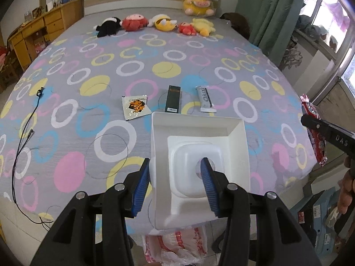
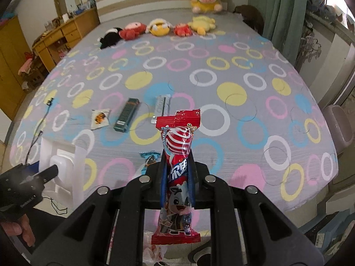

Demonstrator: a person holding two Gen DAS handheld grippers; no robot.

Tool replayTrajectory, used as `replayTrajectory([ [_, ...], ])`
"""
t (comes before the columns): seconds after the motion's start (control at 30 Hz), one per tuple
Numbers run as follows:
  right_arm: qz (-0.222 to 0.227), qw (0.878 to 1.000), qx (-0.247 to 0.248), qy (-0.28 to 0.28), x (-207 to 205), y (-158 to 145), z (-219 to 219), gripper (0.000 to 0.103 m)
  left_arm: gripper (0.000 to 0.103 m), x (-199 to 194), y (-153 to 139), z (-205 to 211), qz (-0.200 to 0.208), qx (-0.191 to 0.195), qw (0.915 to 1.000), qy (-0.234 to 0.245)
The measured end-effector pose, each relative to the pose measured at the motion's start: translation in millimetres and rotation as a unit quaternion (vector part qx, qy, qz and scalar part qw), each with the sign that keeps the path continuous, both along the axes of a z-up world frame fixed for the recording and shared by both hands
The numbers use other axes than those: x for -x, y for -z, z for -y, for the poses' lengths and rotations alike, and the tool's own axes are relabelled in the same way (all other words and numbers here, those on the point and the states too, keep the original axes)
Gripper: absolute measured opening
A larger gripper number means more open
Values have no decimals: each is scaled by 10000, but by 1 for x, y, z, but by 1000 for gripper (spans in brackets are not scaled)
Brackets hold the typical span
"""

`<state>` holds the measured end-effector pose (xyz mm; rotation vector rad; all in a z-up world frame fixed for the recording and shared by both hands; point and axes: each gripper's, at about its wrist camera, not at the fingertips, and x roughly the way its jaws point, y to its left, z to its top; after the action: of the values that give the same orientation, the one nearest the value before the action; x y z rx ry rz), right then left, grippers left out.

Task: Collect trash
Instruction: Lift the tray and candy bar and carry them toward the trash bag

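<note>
My left gripper [image 1: 175, 166] is shut on the handle of a white dustpan [image 1: 237, 130], held over the bed's near edge; the dustpan also shows in the right wrist view [image 2: 77, 155]. My right gripper [image 2: 177, 157] is shut on a red snack wrapper [image 2: 179, 141], upright above the bed; the wrapper shows at the right edge of the left wrist view [image 1: 310, 115]. On the bedspread lie a white-orange sachet [image 1: 135, 107], a dark green box [image 1: 173, 98], a grey wrapper [image 1: 205, 98] and a small blue wrapper [image 2: 150, 157].
Several plush toys [image 1: 159, 23] line the head of the bed. A plastic bag [image 1: 177, 243] hangs below the bed's near edge. A black cable [image 1: 24, 137] lies at the bed's left. A wooden desk [image 1: 40, 31] stands left, curtains [image 1: 273, 11] right, a pink bin [image 2: 339, 124] at the bedside.
</note>
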<state>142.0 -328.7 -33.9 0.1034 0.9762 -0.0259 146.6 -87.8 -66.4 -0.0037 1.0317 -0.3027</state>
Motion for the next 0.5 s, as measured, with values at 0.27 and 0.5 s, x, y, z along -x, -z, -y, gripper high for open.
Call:
replayTrajectory([
  [0.27, 585, 9981, 83, -150, 59, -41, -11, 15, 45, 57, -24, -8, 447, -94, 9989, 101],
  [0.5, 961, 9950, 81, -250, 119, -62, -24, 15, 45, 107, -40, -15, 835, -297, 9960, 134],
])
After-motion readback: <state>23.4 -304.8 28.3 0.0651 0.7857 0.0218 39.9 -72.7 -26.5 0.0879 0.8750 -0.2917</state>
